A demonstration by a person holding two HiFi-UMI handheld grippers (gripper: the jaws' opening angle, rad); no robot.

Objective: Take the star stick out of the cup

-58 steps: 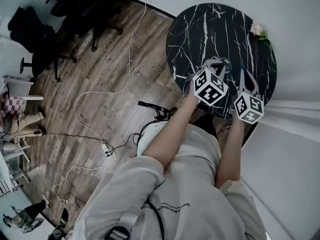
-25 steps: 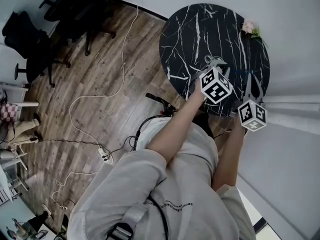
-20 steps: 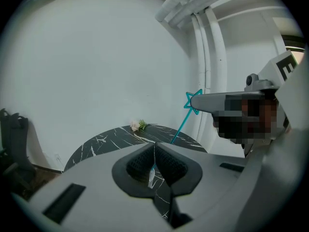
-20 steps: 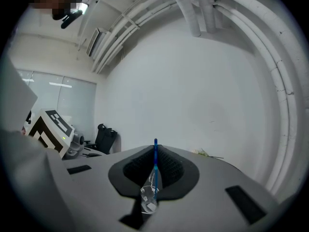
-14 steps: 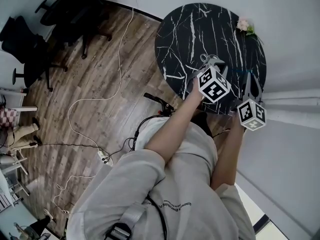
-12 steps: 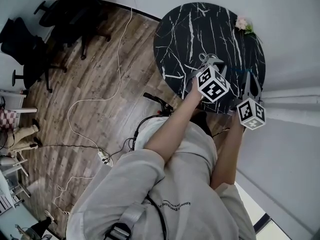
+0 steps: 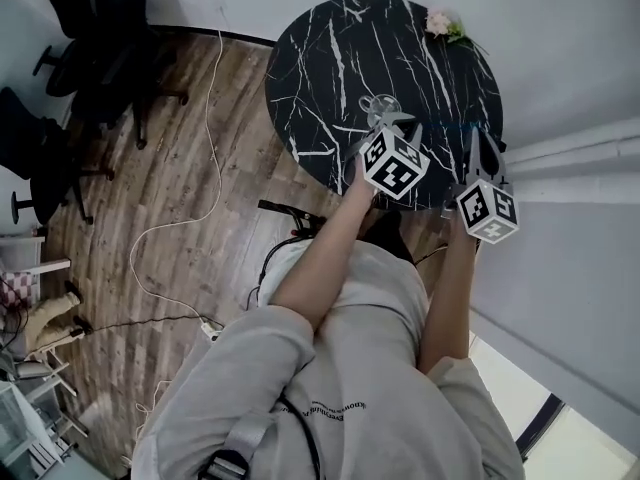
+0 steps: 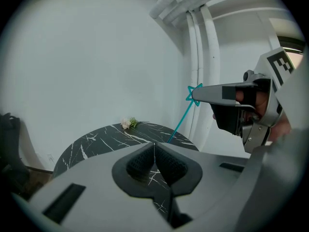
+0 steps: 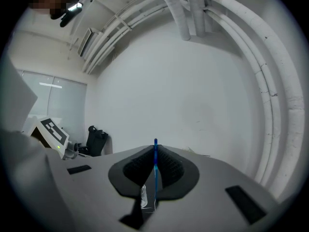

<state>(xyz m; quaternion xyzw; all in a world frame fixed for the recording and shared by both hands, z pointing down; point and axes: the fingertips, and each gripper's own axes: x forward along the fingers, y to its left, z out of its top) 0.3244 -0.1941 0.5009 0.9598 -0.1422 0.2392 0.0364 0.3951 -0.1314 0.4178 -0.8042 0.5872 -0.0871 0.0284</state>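
Head view: round black marbled bench [image 7: 330,38], both arms reaching over its near-right part. Left tongs [image 7: 385,120] over the bench, tips just beside the cup [image 7: 379,103], which stands upright on the bench right of centre. Right tongs [image 7: 478,140] over the bench's right edge, well apart from the cup. Small flower [image 7: 440,23] at the bench's far edge.

Left gripper view: left tongs [image 8: 154,146] fully closed, pads together, nothing between them. Right tongs [image 8: 195,94] come in from the right, high above the bench [image 8: 96,139], pinching the teal star stick [image 8: 179,122] right at its star end. Long axis slanted: star up and to the right at the tips, plain end down-left toward the bench's right edge. Stick is in the air, clear of the cup.

Right gripper view: right tongs [image 9: 155,151] narrow, clamped on the star stick [image 9: 155,178], thin blue line running straight along the gap between the pads.
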